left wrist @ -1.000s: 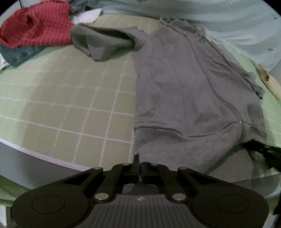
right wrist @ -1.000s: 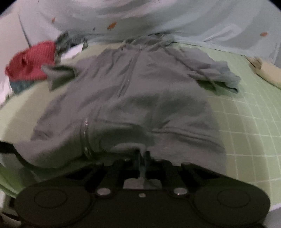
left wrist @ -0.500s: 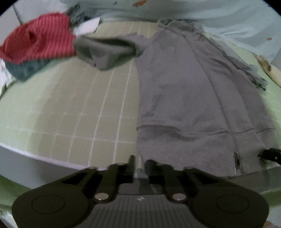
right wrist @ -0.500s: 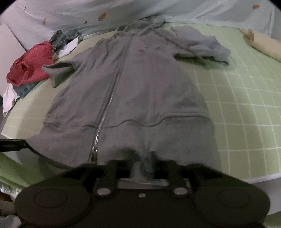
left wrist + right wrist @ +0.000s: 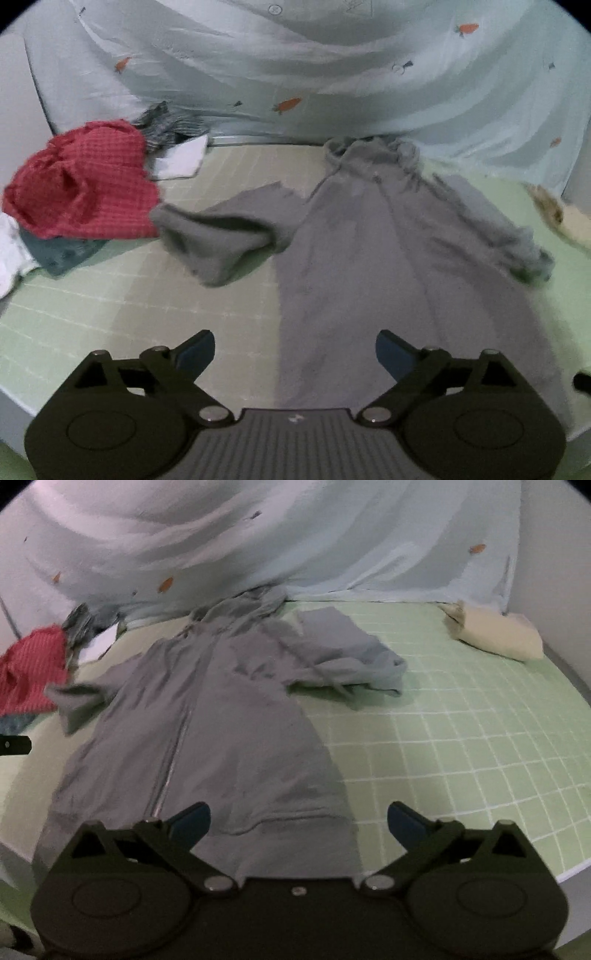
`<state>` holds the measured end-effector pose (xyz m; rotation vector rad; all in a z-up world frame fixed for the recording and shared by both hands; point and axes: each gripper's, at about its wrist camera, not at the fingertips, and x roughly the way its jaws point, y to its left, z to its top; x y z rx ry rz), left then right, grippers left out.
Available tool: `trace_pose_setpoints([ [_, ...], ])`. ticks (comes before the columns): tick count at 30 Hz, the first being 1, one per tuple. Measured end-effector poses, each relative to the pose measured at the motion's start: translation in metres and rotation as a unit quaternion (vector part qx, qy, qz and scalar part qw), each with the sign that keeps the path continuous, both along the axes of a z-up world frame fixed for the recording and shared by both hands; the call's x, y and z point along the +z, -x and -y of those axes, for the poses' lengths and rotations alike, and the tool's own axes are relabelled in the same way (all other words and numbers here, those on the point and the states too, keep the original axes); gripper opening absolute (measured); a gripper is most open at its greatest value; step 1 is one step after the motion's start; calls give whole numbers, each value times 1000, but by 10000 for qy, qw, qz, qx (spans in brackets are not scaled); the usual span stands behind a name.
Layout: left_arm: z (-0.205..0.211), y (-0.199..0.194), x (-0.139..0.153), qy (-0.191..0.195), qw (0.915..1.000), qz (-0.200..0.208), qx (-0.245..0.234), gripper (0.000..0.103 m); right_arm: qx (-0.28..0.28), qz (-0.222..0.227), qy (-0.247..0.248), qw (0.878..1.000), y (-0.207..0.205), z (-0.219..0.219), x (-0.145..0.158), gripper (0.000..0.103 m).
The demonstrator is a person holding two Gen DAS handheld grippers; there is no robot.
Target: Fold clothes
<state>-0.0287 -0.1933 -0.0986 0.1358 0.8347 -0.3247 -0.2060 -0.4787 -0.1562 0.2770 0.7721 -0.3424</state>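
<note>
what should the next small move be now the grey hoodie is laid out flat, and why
Probably reach the left tongs to the left sleeve and fold it across the body. The grey hoodie lies zipped and spread on the green mat, both sleeves stick out bunched, and both tongs' jaws are opening with nothing between them.

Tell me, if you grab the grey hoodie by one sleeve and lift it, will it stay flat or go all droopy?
Probably droopy. The grey hoodie lies limp on the green mat, and its sleeve is already crumpled in soft folds. It looks like thick fleece, so it may feel a bit heavy and would likely drag rather than slide.
</note>
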Motion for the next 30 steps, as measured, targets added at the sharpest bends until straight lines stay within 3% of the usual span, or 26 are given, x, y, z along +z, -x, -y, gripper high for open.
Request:
trace_pose_setpoints([
  [3,20,-7,-4,167,9997,-171,-57,94,-81,-10,-8,10000,-5,21,1,103],
  [10,84,-14,-23,106,9974,-633,-332,95,-279,-92,-424,9987,-40,92,8,103],
  [16,130,-25,-43,-258,9951,-670,-673,95,-275,-277,-643,9972,-81,138,-8,103],
  [21,151,-48,-62,-439,9939,-842,-556,95,-235,-279,-561,9978,-124,172,-20,101],
  [30,158,-110,-102,-545,9879,-1454,-12,95,-47,-12,-399,9992,-242,230,-39,83],
])
